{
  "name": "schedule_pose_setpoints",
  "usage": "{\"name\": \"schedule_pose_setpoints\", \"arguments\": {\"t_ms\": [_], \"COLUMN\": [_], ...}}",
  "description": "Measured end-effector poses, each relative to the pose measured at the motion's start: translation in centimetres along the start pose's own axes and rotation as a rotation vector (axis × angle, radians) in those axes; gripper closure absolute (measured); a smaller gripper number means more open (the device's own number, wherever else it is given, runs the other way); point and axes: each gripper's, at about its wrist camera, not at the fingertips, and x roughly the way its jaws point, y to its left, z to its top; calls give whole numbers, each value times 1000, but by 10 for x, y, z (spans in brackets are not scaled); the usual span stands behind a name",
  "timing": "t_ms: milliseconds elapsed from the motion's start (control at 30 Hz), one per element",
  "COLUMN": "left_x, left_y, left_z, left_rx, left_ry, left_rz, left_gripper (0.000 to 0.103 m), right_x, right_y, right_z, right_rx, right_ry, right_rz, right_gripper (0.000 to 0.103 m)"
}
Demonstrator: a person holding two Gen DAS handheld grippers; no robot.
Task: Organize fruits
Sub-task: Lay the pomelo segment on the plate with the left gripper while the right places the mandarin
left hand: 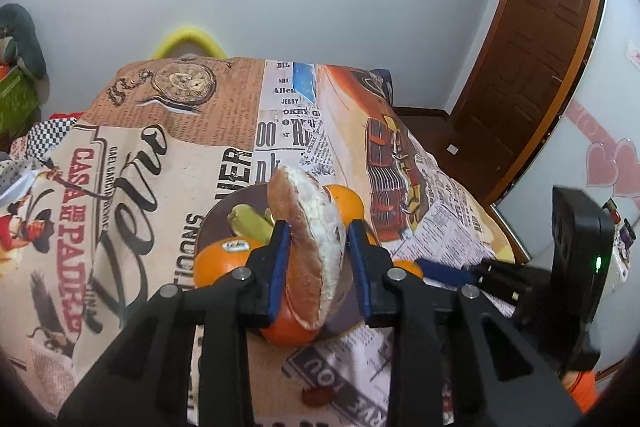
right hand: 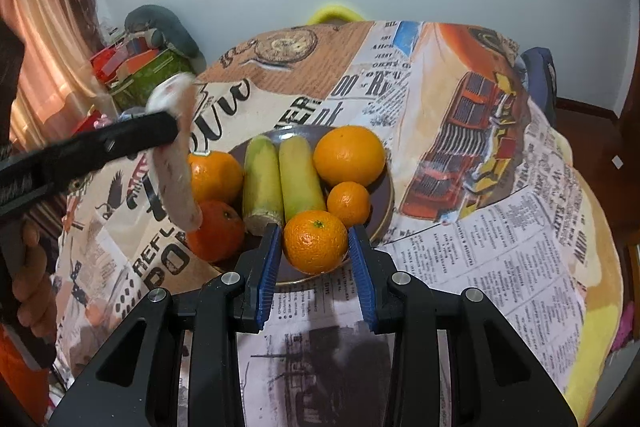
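1. The left gripper (left hand: 314,247) holds a flat brown-and-white slice (left hand: 310,243) on edge between its blue pads (left hand: 278,267); the left pad presses the slice's brown side, while whether the right pad touches it I cannot tell.
2. Beyond and below those fingers sits the dark plate (left hand: 212,215) with oranges and two green-yellow pieces.
3. The right gripper (right hand: 316,255) has its fingers spread, one on either side of a small orange (right hand: 316,241) at the plate's near rim (right hand: 382,223); contact cannot be told.
4. Ahead of the right fingertips lie the two green-yellow pieces (right hand: 280,179), with a large orange (right hand: 349,155) to their right.
5. The raised slice (right hand: 176,155) hangs left of the right fingers, above the patterned tablecloth (right hand: 480,247).
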Motion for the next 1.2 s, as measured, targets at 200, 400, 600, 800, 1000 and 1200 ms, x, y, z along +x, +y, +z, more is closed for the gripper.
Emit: {"name": "schedule_pose_setpoints", "arguments": {"t_ms": [200,400,600,800,1000,1200], "left_x": [22,34,27,18,-1,-41], "left_y": [10,19,16,12,9,2], "left_z": [9,3,-3,-7,-15,-23], "left_rx": [-34,-62,-37,-18,-7,9], "left_ry": [16,50,43,40,37,-8], "left_rz": [24,44,45,52,71,94], "left_gripper": [83,83,83,79,77,65], "right_x": [14,28,35,34,14,-24], "right_y": [7,16,20,20,21,27], "right_z": [-3,-3,-4,-3,-2,-1], "right_rx": [-20,-58,-76,-75,-75,-76], "right_ry": [27,51,65,75,48,-3], "right_rz": [30,30,25,12,-6,-34], "right_gripper": [71,71,71,71,70,69]}}
